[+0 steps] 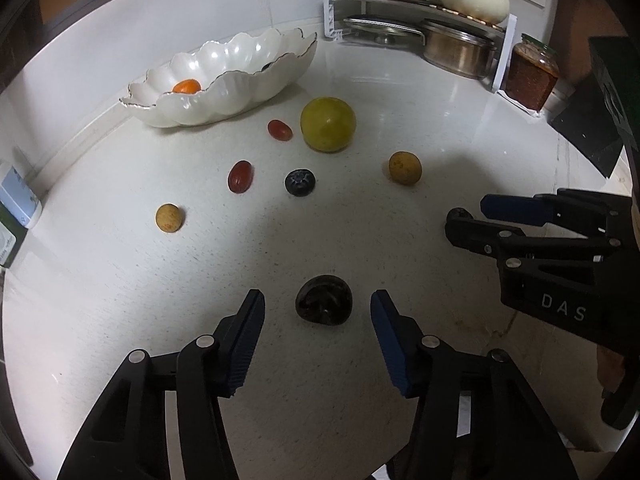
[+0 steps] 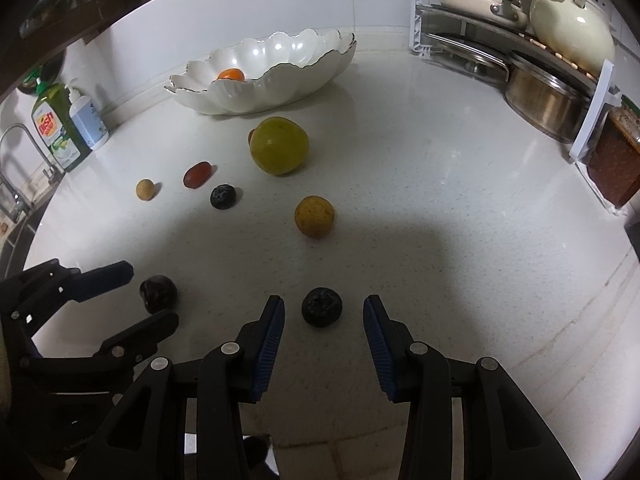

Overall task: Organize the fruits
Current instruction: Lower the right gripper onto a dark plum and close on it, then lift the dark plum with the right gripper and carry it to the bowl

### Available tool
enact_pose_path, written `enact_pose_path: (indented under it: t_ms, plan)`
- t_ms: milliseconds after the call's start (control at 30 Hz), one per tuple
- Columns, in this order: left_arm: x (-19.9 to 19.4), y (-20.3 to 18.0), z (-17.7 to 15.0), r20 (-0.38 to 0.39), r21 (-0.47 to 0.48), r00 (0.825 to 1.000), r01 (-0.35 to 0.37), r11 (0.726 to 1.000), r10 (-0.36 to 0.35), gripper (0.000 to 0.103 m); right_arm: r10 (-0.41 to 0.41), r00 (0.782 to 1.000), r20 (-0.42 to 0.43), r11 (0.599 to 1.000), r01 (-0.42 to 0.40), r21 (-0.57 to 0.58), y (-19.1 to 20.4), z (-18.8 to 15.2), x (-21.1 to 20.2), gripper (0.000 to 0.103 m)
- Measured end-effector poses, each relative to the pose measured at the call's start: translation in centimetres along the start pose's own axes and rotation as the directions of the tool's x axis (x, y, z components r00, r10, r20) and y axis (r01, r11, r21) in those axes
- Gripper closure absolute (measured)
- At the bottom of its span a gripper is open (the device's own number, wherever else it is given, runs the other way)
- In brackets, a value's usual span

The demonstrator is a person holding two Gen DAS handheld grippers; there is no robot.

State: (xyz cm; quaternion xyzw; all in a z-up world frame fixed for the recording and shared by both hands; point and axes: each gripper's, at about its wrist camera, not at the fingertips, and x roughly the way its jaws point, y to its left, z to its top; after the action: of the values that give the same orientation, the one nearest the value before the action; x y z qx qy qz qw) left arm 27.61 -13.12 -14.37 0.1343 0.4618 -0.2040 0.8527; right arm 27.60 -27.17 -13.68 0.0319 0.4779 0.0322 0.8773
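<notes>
My left gripper point(image 1: 318, 304) is open, its jaws on either side of a dark round fruit point(image 1: 324, 305) on the white counter; that fruit also shows in the right wrist view point(image 2: 158, 293). My right gripper point(image 2: 323, 312) is open around a blueberry point(image 2: 321, 306), which peeks past its fingers in the left wrist view point(image 1: 459, 214). A white scalloped bowl point(image 1: 248, 92) at the back holds an orange fruit point(image 1: 187, 87). Loose on the counter lie a green plum point(image 1: 328, 124), two red cherry tomatoes point(image 1: 280, 130) point(image 1: 240, 176), another blueberry point(image 1: 300, 182) and two tan longans point(image 1: 405, 167) point(image 1: 169, 218).
A pot rack point(image 1: 424, 4) with pans and a cream kettle stands at the back right, with a jar point(image 1: 532, 74) beside it. Dish soap bottles point(image 2: 60, 128) and a sink tap point(image 2: 16, 168) are at the left. The counter's front edge lies below the grippers.
</notes>
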Motion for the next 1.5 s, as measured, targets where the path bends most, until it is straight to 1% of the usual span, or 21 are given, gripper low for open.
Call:
enact_pose_path:
  t_ms: [33,233,333,433,533,567,633,800,1033,1500]
  plan:
    - [0.1,0.1,0.0,-0.001,-0.005,1.000,0.002,1.000,-0.002,0.050,0.001,1.000,-0.001,1.000,-0.001,0.000,0.0,0.0,0.1,0.064]
    - [0.6,0.1,0.2,-0.010,-0.022,1.000,0.006,1.000,-0.006,0.054,0.019,1.000,-0.010,1.000,-0.019,0.010,-0.1,0.0,0.5,0.068]
    - [0.7,0.1,0.2,-0.014,-0.032,1.000,0.010,0.999,-0.010,0.060,0.019,1.000,-0.017,1.000,-0.019,0.003,0.0,0.0,0.7,0.072]
    - [0.9,0.2,0.3,-0.019,-0.036,1.000,0.011,0.999,-0.012,0.063,0.024,0.999,-0.023,1.000,-0.024,0.012,-0.2,-0.1,0.8,0.075]
    - [1.0,0.2,0.3,-0.028,-0.042,0.999,0.024,0.999,-0.025,0.072,0.016,1.000,-0.024,1.000,-0.016,0.004,-0.1,0.0,0.9,0.079]
    - [1.1,0.2,0.2,-0.031,-0.039,0.999,0.025,0.999,-0.027,0.073,0.013,1.000,-0.023,1.000,-0.013,0.002,-0.1,0.0,0.9,0.079]
    - [1.1,0.1,0.2,-0.028,-0.033,0.999,0.022,0.999,-0.023,0.074,0.014,1.000,-0.022,1.000,-0.014,-0.003,-0.1,0.0,0.9,0.079]
    - [0.9,0.4,0.4,-0.026,-0.059,0.999,0.033,0.998,-0.035,0.074,0.022,1.000,-0.021,1.000,-0.022,0.004,-0.2,0.0,0.7,0.079]
    - [-0.2,0.7,1.0,0.010,-0.064,1.000,0.029,0.998,-0.028,0.074,0.023,1.000,-0.008,1.000,-0.023,0.000,0.1,0.4,0.0,0.079]
    - [-2.8,2.9,2.7,0.097,-0.097,0.995,0.024,0.995,-0.014,0.074,0.019,0.996,0.087,1.000,-0.018,-0.014,1.8,2.4,-2.7,0.079]
